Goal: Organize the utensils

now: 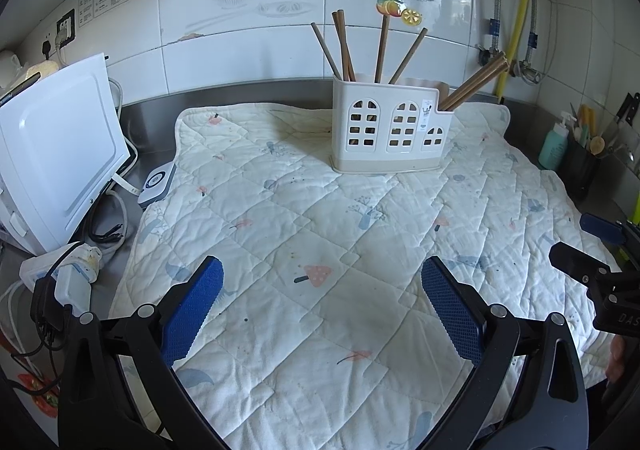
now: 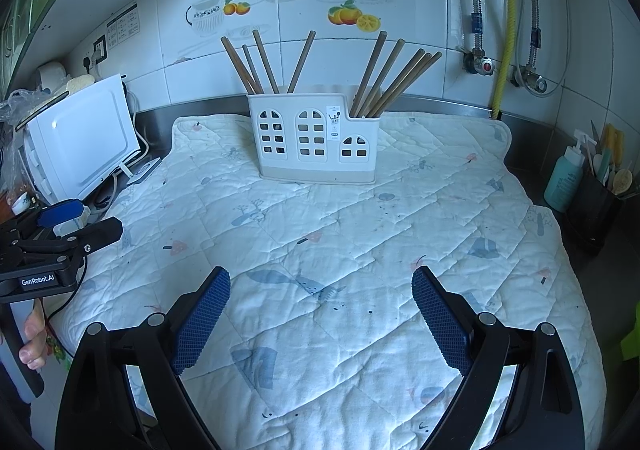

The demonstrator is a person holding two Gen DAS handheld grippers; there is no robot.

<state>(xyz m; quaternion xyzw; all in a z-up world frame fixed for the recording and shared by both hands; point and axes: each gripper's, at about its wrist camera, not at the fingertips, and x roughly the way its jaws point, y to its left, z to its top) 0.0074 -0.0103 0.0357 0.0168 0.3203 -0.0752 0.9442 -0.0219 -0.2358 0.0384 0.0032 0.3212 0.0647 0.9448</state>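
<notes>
Both grippers hover over quilted mat (image 1: 320, 210) on counter. Left gripper (image 1: 322, 306) jaws wide apart, empty. Right gripper (image 2: 320, 314) same: spread wide, nothing held. Caddy (image 2: 316, 138) stands upright at far side of mat, near wall. Chopsticks (image 2: 384, 78) all upright in it, split across left and right compartments; none loose on mat. Judgement: sorting looks done or nearly so. Next move, if any: regroup sticks into one compartment; needs reach forward.

Matt wooden chopsticks (image 2: 372, 74), smooth plastic holder (image 2: 316, 138), quilted cloth mat (image 2: 360, 234), glossy tiles (image 2: 420, 10).
</notes>
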